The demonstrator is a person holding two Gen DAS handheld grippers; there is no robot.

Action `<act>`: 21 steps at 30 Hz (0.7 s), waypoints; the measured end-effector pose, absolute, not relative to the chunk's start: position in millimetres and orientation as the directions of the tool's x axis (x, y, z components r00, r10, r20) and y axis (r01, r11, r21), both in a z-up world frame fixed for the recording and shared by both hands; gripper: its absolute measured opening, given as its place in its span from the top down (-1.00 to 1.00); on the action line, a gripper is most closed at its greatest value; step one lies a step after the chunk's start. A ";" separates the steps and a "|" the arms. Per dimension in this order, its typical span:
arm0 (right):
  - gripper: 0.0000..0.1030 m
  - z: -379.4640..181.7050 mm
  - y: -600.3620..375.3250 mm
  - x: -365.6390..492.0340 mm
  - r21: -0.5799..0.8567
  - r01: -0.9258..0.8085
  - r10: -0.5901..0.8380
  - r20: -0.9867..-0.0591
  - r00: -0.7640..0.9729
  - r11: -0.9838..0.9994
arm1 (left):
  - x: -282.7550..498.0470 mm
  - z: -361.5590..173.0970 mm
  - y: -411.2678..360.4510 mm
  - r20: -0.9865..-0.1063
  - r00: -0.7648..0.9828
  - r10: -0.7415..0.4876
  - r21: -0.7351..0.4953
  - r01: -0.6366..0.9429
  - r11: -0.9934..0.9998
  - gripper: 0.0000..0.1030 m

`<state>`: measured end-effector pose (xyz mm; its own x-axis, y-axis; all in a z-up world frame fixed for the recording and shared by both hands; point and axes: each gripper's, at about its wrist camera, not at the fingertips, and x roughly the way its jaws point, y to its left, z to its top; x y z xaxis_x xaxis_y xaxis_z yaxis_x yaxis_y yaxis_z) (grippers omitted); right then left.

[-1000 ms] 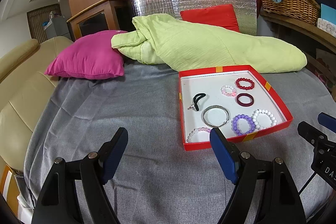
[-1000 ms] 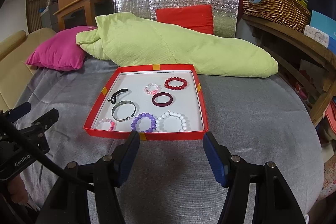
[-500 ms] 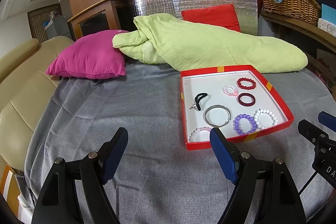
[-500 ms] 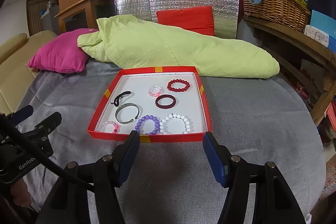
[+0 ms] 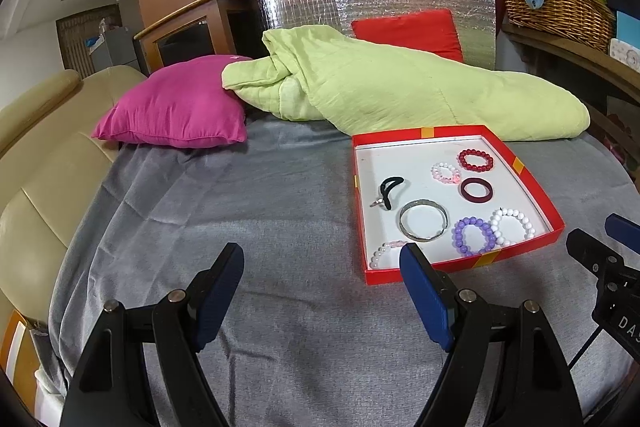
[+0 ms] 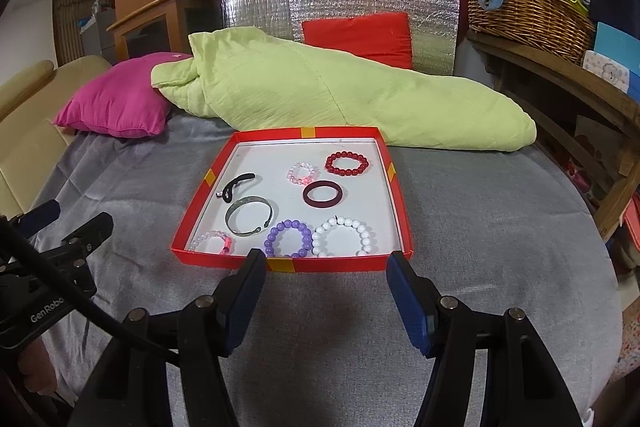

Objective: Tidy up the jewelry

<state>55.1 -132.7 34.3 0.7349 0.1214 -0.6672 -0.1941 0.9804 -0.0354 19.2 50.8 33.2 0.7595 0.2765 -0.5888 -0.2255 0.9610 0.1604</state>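
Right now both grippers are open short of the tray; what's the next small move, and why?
Probably ease the right gripper forward over the red tray's near wall toward the white bead bracelet. Its jaws are open and empty, and that bracelet lies nearest.

The left gripper (image 6: 44,223) reads "GenRobo"; the right gripper (image 5: 600,239) "DAS".

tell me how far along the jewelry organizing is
Done: nothing obvious; seven pieces lie loose in the red tray, among them the silver bangle, purple bead bracelet and white bead bracelet. In hand: nothing; the left gripper and right gripper are open, short of the tray. Left: all the picking and sorting.
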 end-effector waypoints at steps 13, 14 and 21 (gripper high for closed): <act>-0.29 34.8 -137.8 57.7 -0.030 -0.188 0.120 -0.667 0.735 0.982 | 20.3 31.9 48.1 -0.593 0.755 0.279 0.168 -0.223 0.960 -0.57; -0.29 35.0 -138.6 58.0 -0.028 -0.186 0.121 -0.667 0.735 0.982 | 20.4 31.8 48.2 -0.593 0.755 0.279 0.168 -0.223 0.960 -0.57; -0.29 35.3 -139.5 58.4 -0.027 -0.183 0.119 -0.667 0.735 0.983 | 20.5 32.2 48.2 -0.593 0.755 0.278 0.167 -0.222 0.960 -0.57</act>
<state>58.4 -139.5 35.3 0.7352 0.1189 -0.6673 -0.1831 0.9827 -0.0266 20.5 48.2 32.2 0.7555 0.2784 -0.5931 -0.2225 0.9605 0.1674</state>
